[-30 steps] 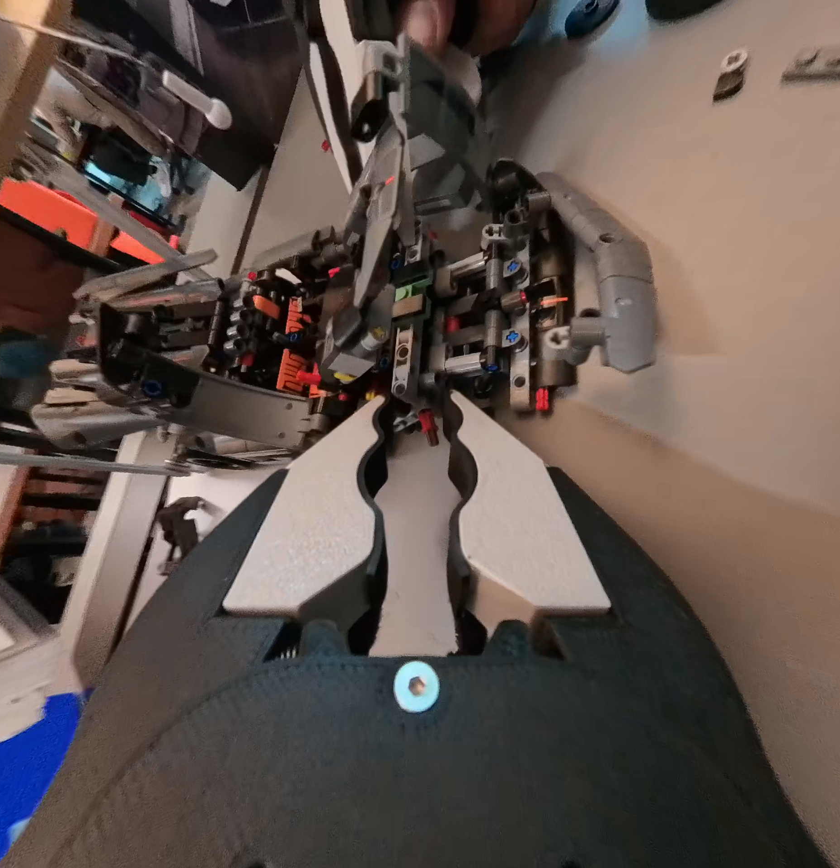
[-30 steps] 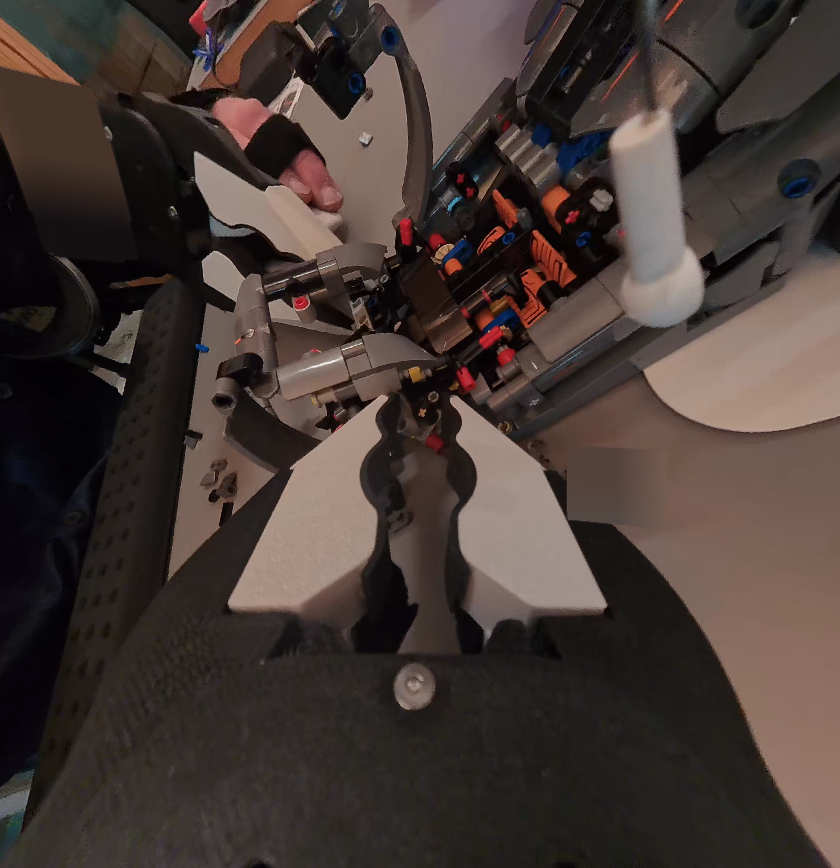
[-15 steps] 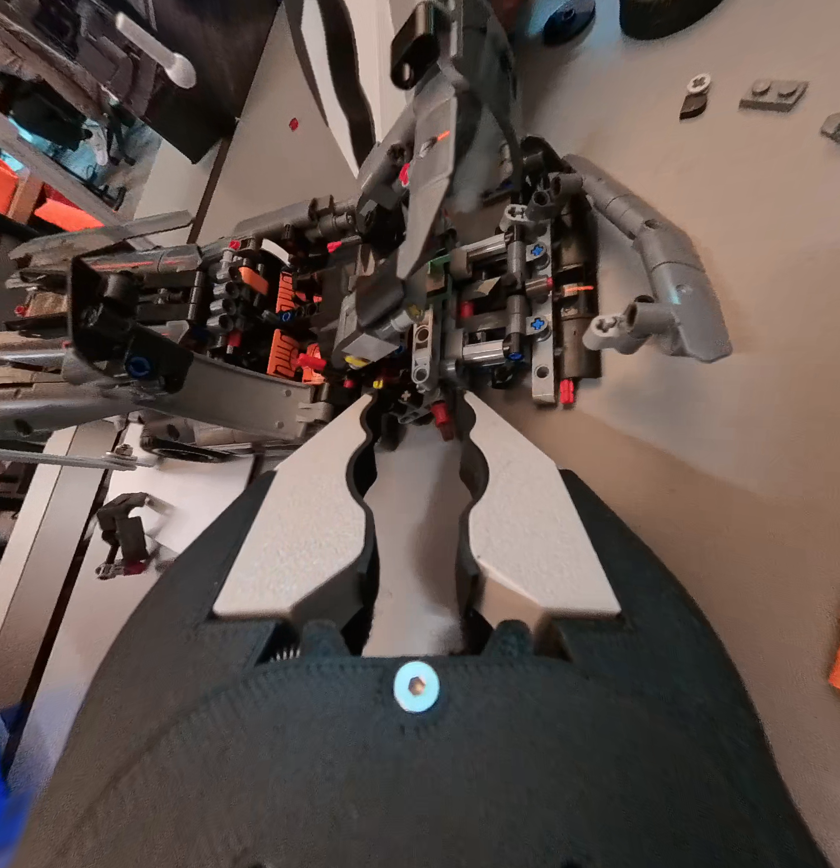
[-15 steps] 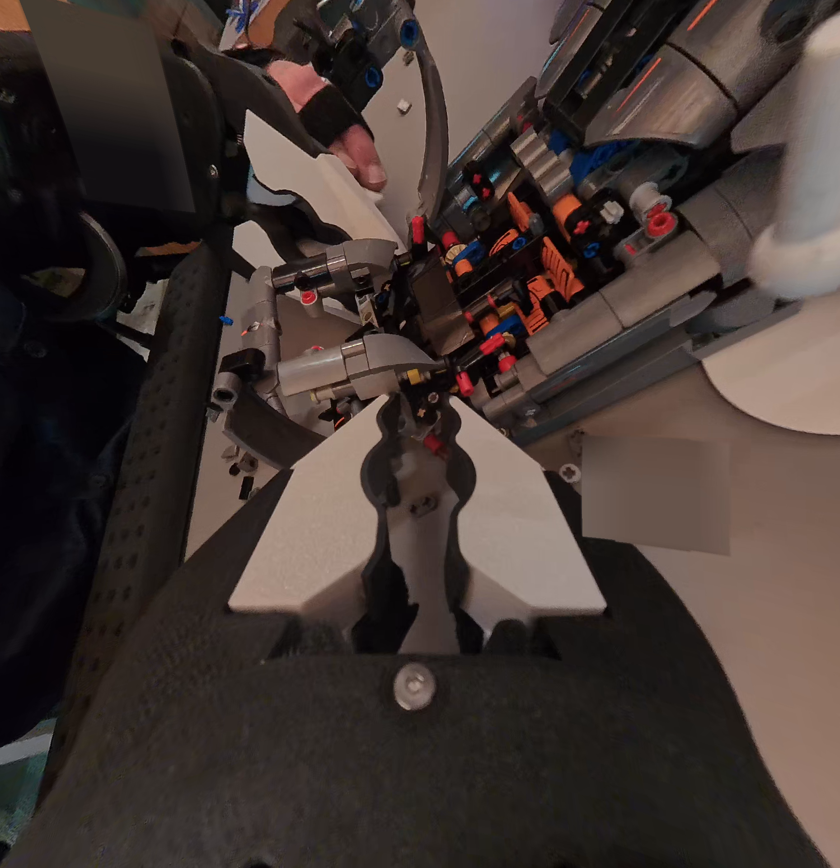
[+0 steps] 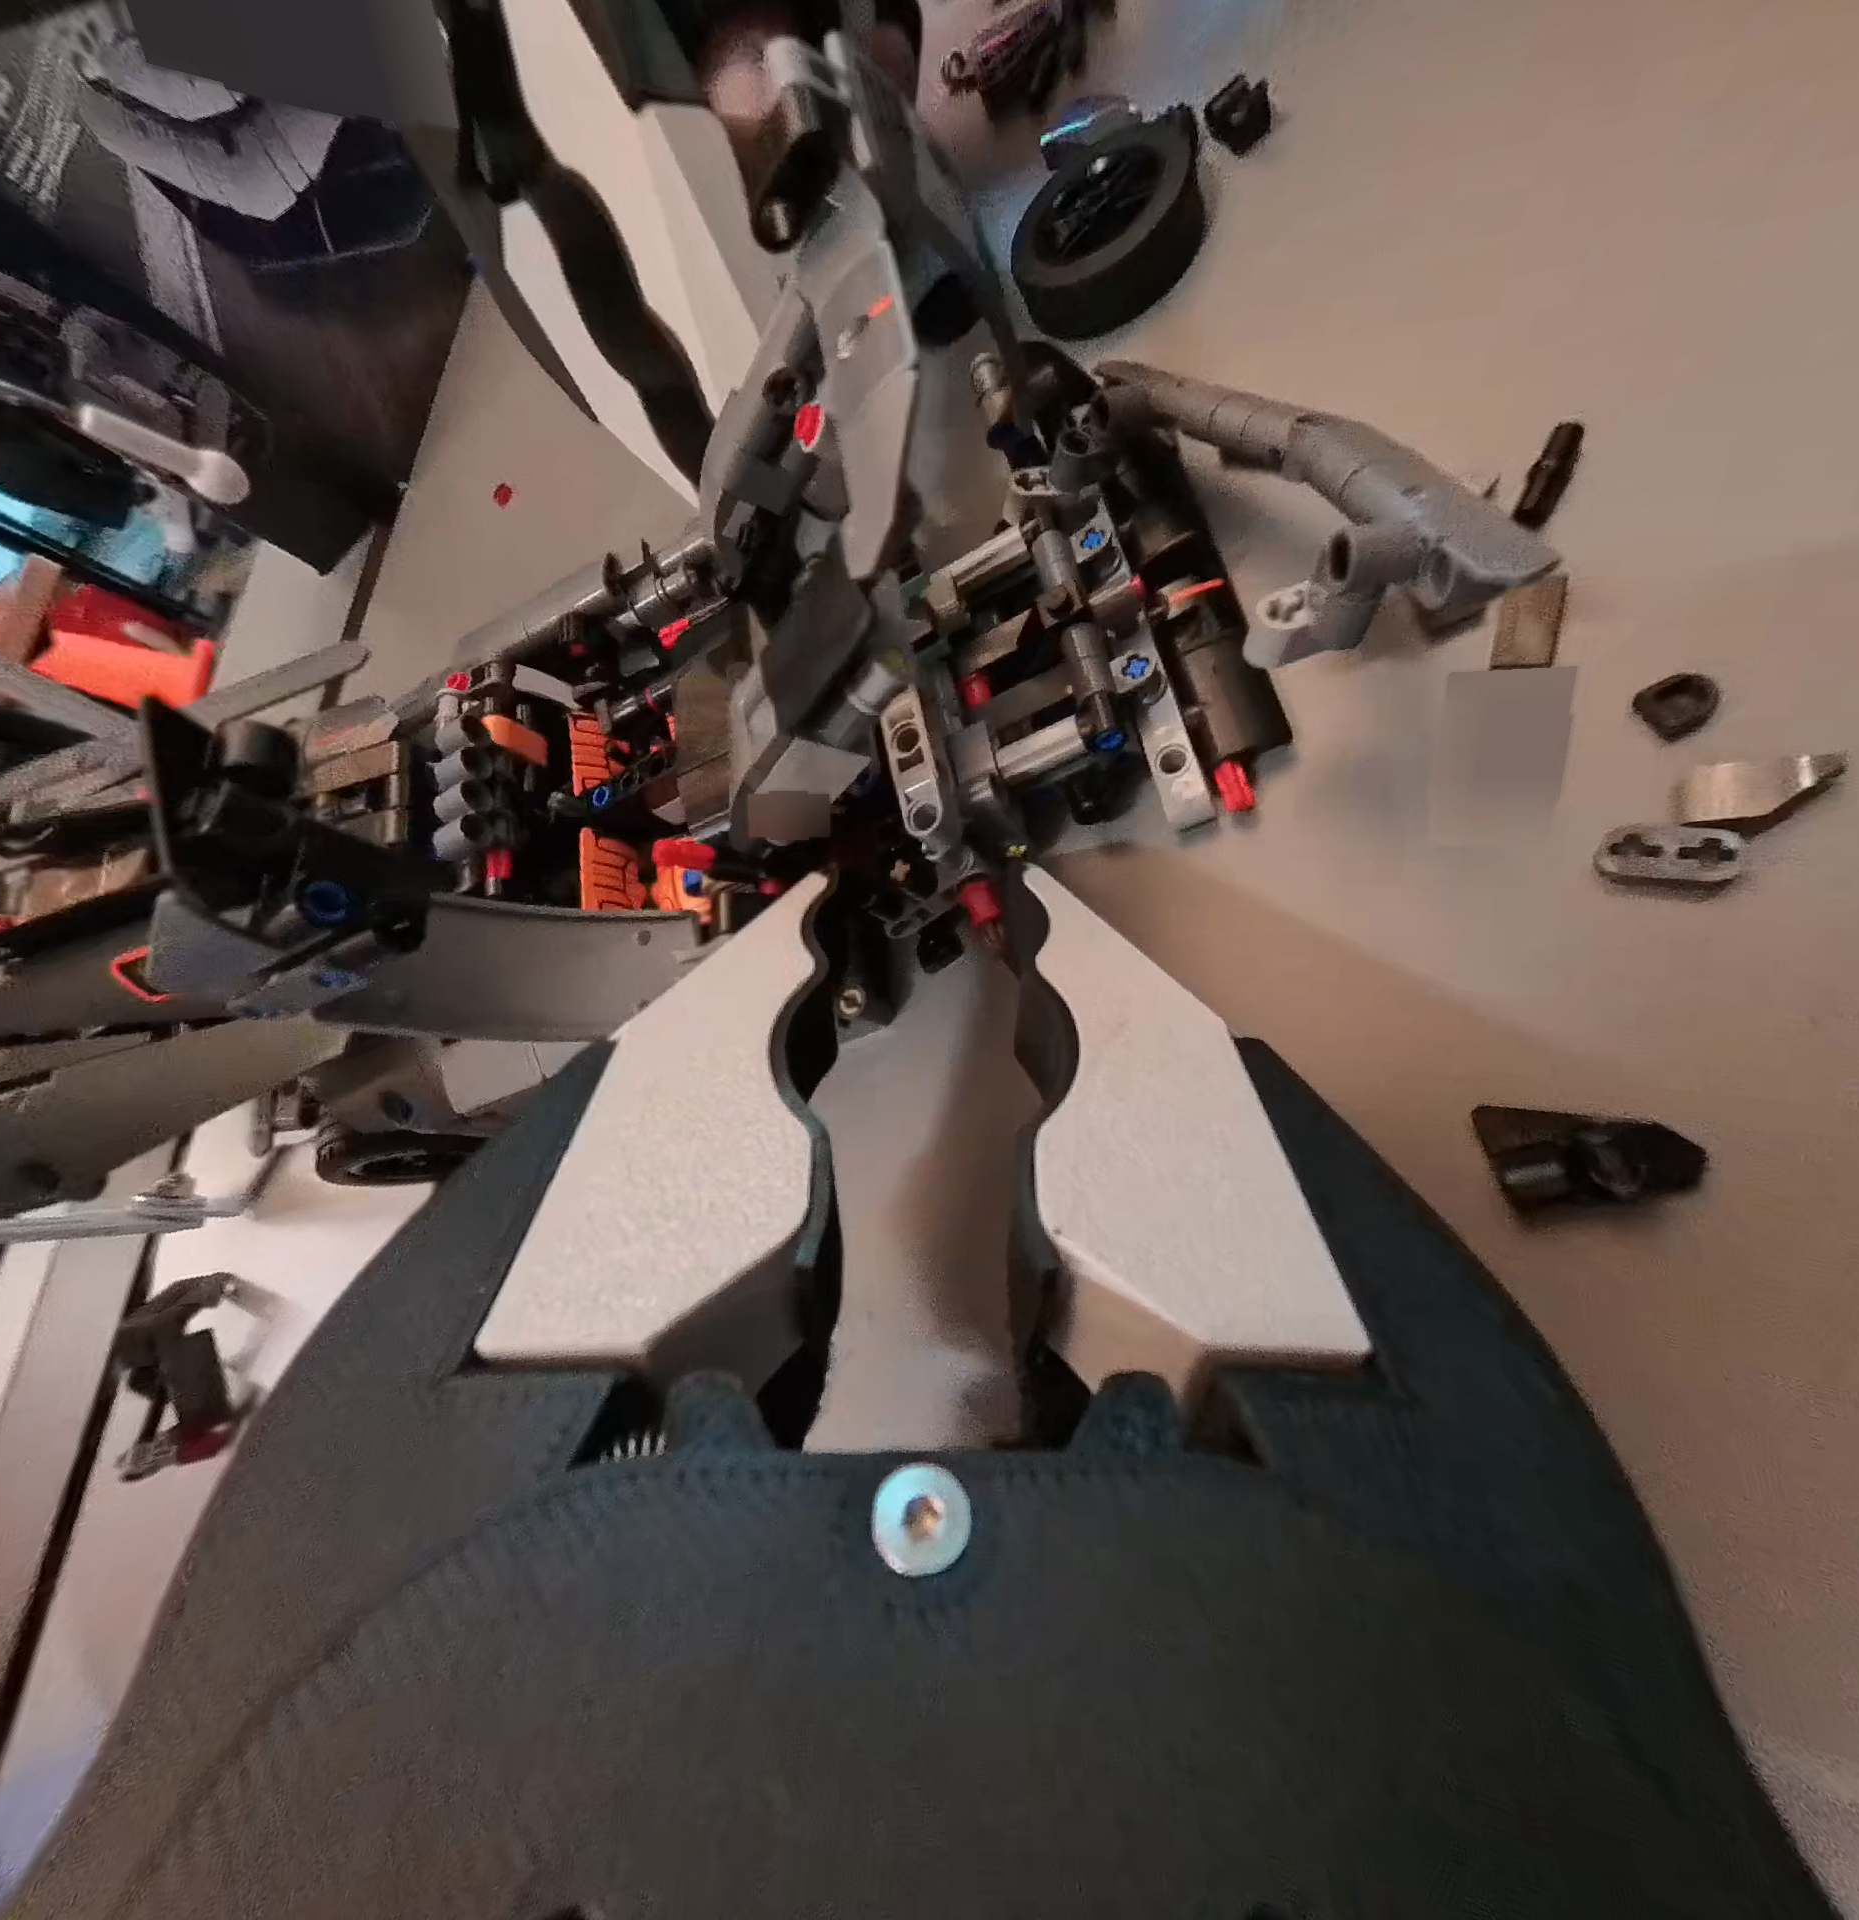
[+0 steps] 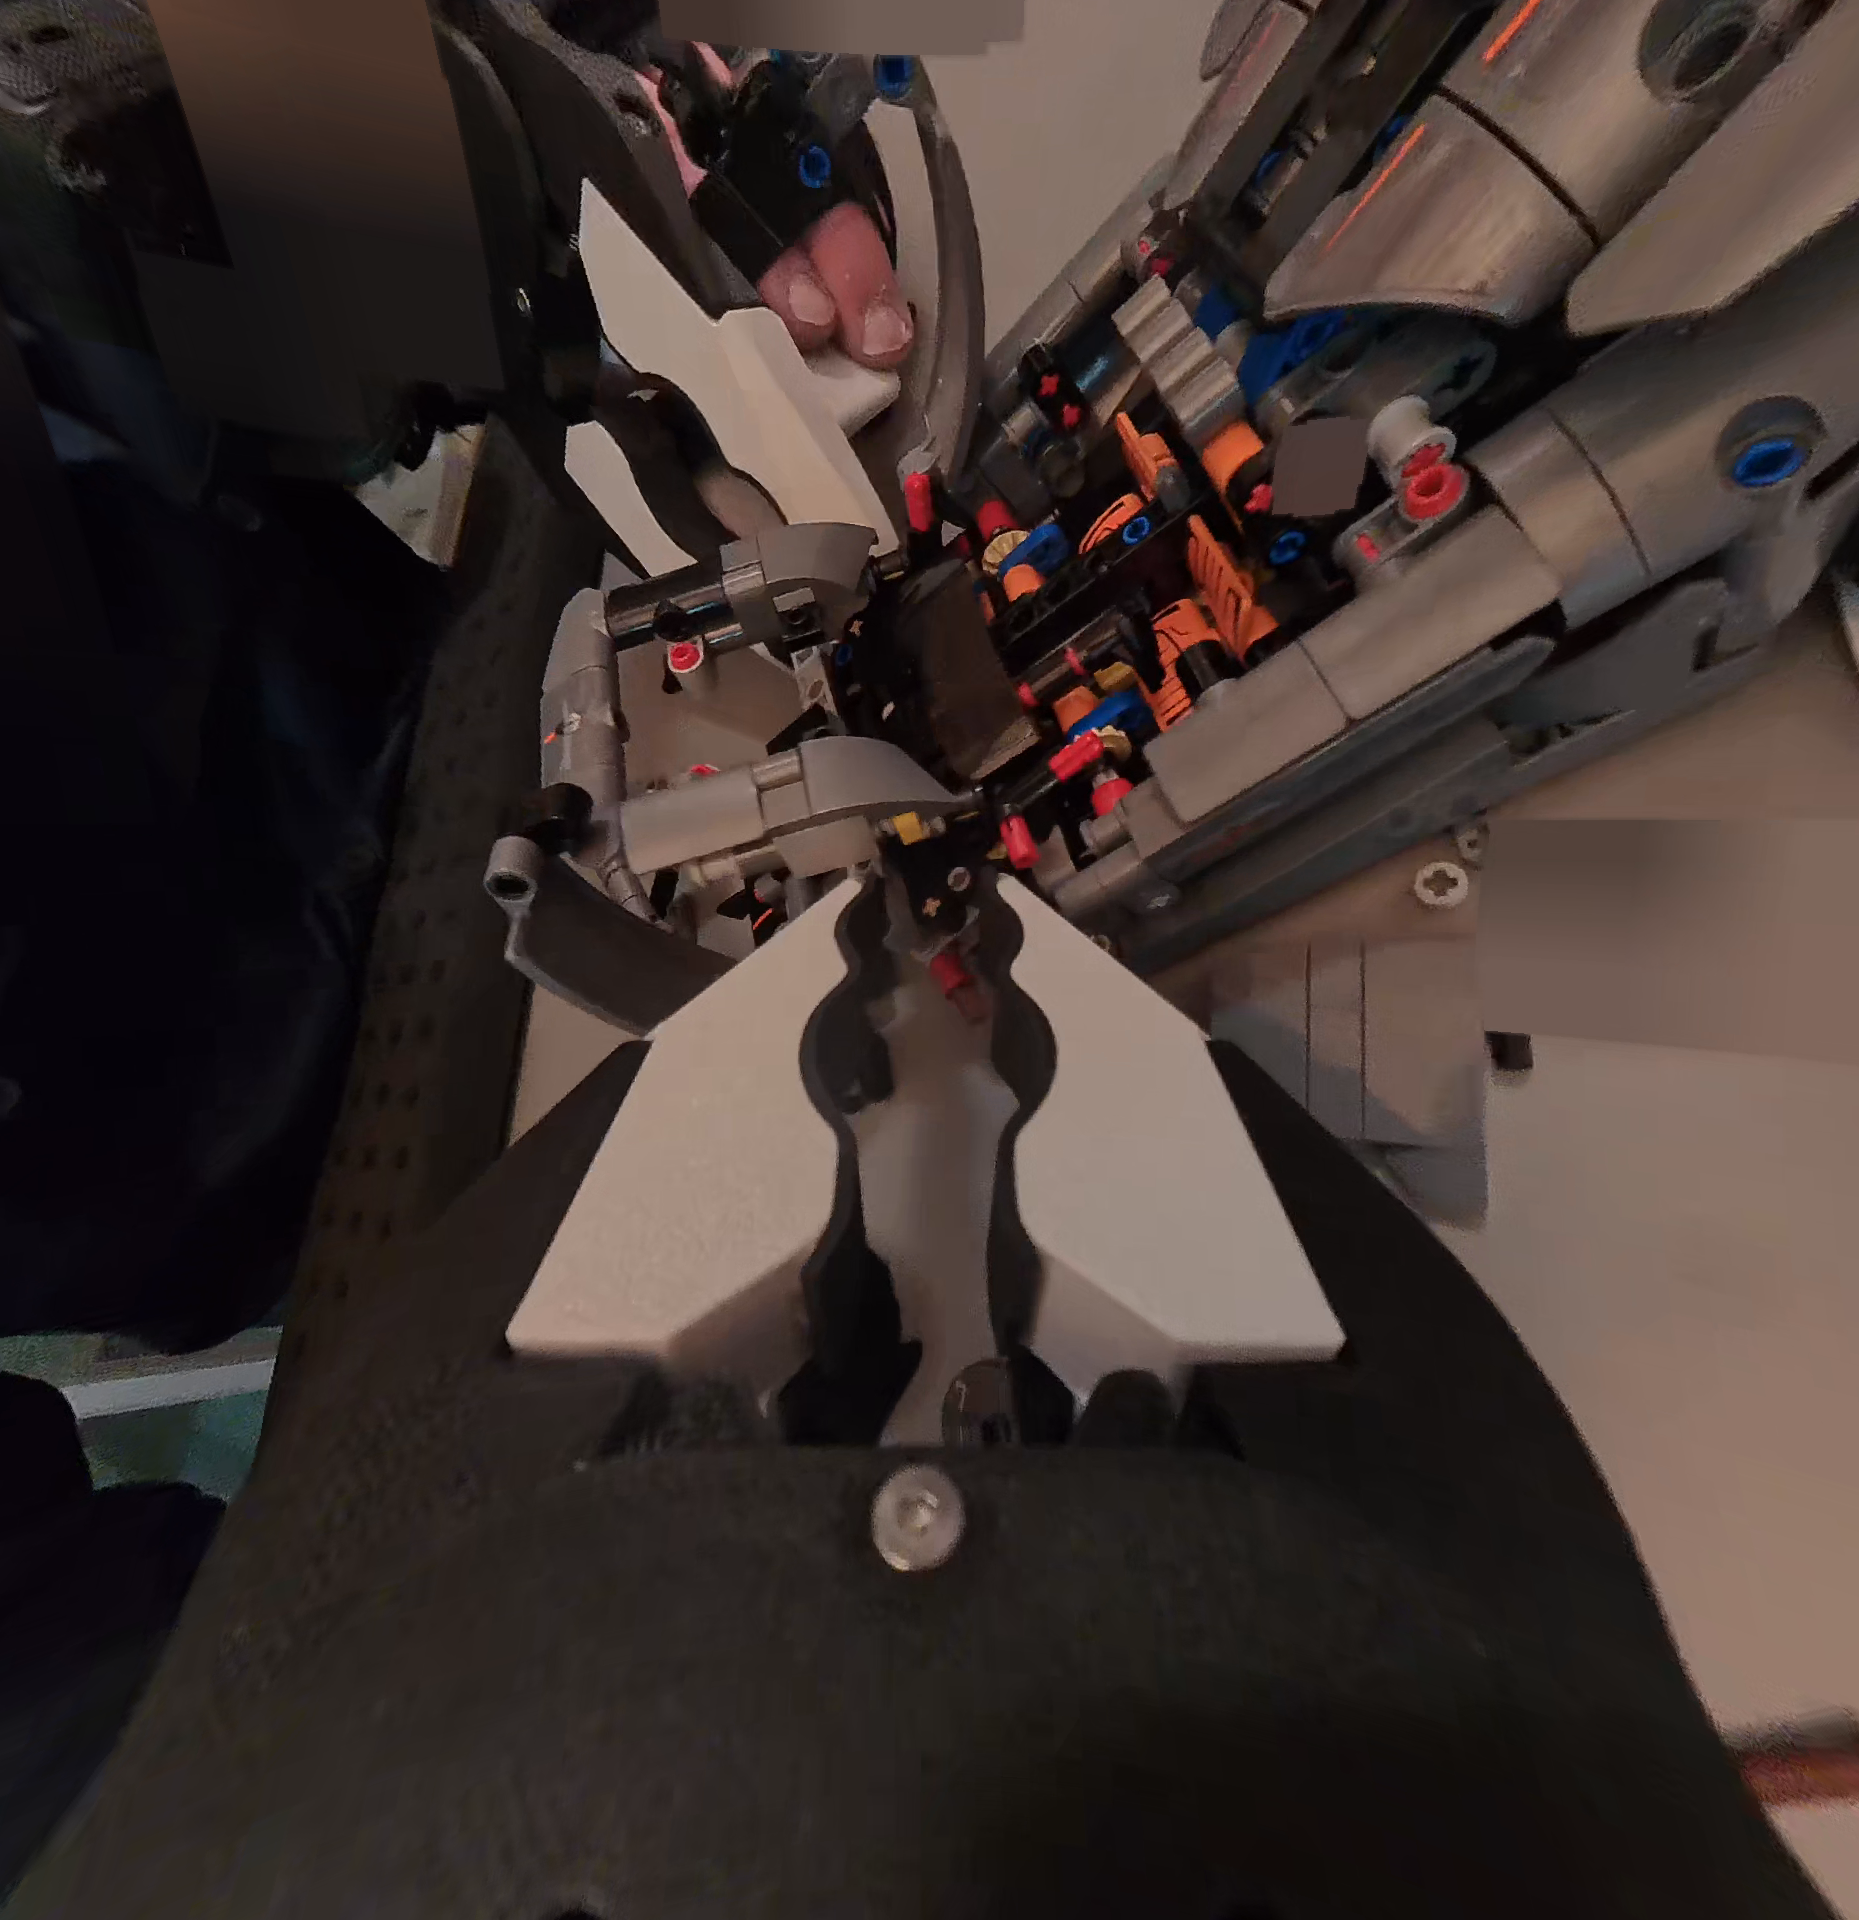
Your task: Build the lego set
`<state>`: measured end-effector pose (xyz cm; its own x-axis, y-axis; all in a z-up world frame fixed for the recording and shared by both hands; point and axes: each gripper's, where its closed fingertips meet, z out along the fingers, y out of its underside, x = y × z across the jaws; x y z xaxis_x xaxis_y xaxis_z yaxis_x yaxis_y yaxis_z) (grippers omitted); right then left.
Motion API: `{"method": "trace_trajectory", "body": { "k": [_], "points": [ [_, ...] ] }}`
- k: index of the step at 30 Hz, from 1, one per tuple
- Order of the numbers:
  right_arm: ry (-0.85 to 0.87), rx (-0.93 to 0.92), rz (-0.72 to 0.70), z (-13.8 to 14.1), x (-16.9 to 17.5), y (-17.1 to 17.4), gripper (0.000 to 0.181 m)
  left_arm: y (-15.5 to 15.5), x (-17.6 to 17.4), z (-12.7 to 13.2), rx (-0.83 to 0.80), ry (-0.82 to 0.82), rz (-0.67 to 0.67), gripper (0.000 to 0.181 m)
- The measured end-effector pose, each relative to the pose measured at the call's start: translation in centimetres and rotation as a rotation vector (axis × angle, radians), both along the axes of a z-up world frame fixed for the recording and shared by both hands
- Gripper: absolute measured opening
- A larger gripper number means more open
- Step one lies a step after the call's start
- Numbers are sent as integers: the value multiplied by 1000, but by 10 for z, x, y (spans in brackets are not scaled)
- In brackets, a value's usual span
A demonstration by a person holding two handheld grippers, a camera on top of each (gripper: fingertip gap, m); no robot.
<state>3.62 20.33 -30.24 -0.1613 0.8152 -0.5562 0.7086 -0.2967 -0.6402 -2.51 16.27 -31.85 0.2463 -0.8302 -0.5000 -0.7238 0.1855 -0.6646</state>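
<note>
Left wrist view, left gripper (image 5: 912, 904) clamped on lego model (image 5: 1008, 665), right gripper (image 6: 935, 914) likewise.

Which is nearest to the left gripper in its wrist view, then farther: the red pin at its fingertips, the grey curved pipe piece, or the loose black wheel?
From the left gripper:
1. Red pin, at the right fingertip.
2. Grey curved pipe piece, up right, on the model's far side.
3. Black wheel, top of view, lying on the table.

Model (image 5: 904, 644): lay on the table (image 5: 1527, 260); wheel (image 5: 1107, 239) beyond it; loose pieces (image 5: 1673, 842) to its right.
</note>
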Motion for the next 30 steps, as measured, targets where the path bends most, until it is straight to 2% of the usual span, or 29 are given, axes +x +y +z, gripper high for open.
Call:
{"method": "trace_trajectory", "body": {
  "k": [3, 8, 12, 15, 18, 21, 23, 26, 30],
  "points": [
    [-18, 81, -22, 7, 5, 2, 19, 0, 3, -4, 21, 17, -22, 38],
    [-16, 225, -119, 27, 10, 9, 24, 0, 4, -2, -35, -26, -46, 36],
    [7, 473, -254, 59, 13, 16, 18, 3, 4, -3, 26, -3, -72, 32],
    [27, 612, -273, 83, 7, -9, 15, 2, 4, -2, 23, -6, -101, 31],
    [101, 705, -213, 96, -17, -57, 14, 2, 6, -2, 20, -12, -125, 30],
    [90, 728, -183, 82, -41, -97, 17, -3, 13, -1, 23, -18, -148, 30],
    [18, 776, -191, 63, -52, -112, 17, -6, 15, -1, 25, -16, -153, 30],
    [-163, 951, -285, 31, -45, -101, 18, -9, 22, -1, 40, -14, -168, 31],
    [-281, 1041, -412, 7, -36, -87, 21, -14, 31, -1, 23, -21, -186, 28]
  ]
}}
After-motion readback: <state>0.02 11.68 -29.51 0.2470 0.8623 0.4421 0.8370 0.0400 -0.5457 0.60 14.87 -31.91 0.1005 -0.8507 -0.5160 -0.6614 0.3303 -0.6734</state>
